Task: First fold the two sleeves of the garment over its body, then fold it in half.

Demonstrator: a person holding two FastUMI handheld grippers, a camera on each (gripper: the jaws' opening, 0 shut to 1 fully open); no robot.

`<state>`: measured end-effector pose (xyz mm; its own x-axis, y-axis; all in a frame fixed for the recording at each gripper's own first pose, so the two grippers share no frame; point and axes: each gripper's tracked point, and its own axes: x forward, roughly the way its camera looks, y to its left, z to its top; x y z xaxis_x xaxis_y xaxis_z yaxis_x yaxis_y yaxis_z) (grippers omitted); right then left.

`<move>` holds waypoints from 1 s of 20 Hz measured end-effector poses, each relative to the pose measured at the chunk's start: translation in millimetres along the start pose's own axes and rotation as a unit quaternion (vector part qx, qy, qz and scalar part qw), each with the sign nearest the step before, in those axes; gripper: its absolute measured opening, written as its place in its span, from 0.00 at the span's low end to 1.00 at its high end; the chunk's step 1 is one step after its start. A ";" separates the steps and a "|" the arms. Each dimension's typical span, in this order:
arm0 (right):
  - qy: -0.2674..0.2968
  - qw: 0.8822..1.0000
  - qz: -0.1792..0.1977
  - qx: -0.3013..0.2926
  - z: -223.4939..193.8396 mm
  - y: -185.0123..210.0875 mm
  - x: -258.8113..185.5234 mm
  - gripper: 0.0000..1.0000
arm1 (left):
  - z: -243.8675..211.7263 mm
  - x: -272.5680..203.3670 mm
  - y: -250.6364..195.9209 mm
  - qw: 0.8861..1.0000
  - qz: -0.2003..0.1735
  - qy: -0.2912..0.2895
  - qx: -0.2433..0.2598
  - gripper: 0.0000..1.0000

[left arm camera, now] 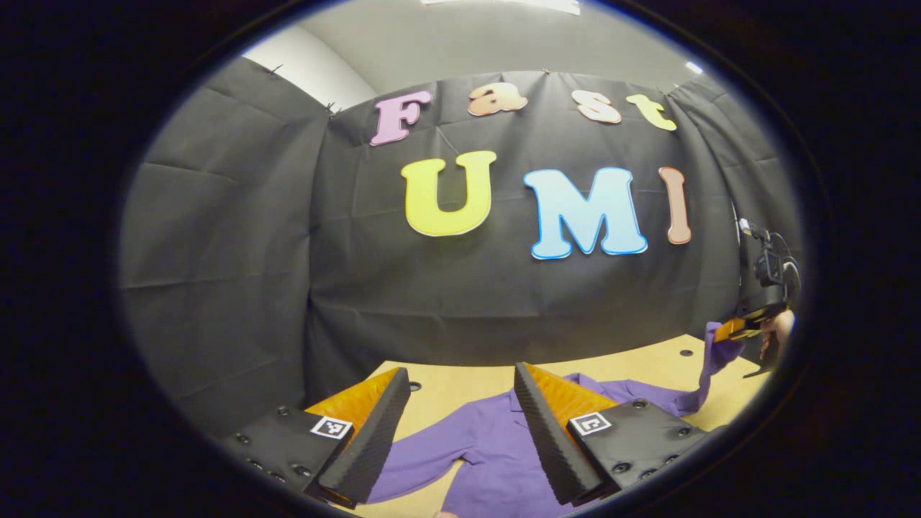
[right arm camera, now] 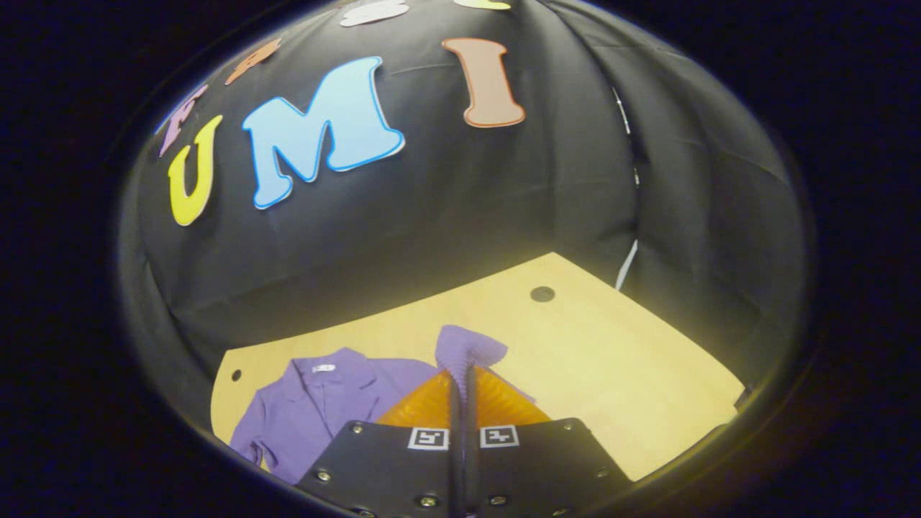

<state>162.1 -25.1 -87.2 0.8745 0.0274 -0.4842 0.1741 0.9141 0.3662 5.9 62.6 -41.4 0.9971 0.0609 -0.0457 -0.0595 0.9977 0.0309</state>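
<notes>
On the light wooden table (right arm camera: 611,360) we see a purple collared shirt (right arm camera: 316,410) lying spread out, collar toward the black cloth wall (left arm camera: 288,237). In the right gripper view, our right gripper (right arm camera: 460,374) has its fingers pressed together on the cuff end of one sleeve (right arm camera: 468,349), which stands bunched above the fingertips, lifted off the table. In the left gripper view, the same gripper appears far off at the right edge, held by a hand (left arm camera: 781,331), with the sleeve stretching up from the shirt to it. Our left gripper (left arm camera: 460,403) hovers above the shirt with its fingers spread wide apart, holding nothing; the other sleeve (left arm camera: 424,460) lies flat between and below them.
</notes>
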 end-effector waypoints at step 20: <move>0.113 0.965 0.174 -0.163 -129.6 270.1 63.1 0.02 | -9.0 -32.8 90.8 0.994 0.108 0.011 -0.005 0.94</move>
<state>205.7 276.0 -121.7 0.7270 0.4097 -0.5510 -0.2963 0.9111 0.2866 -32.6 151.4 -46.1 0.9599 0.2735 -0.0611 -0.2719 0.9617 0.0332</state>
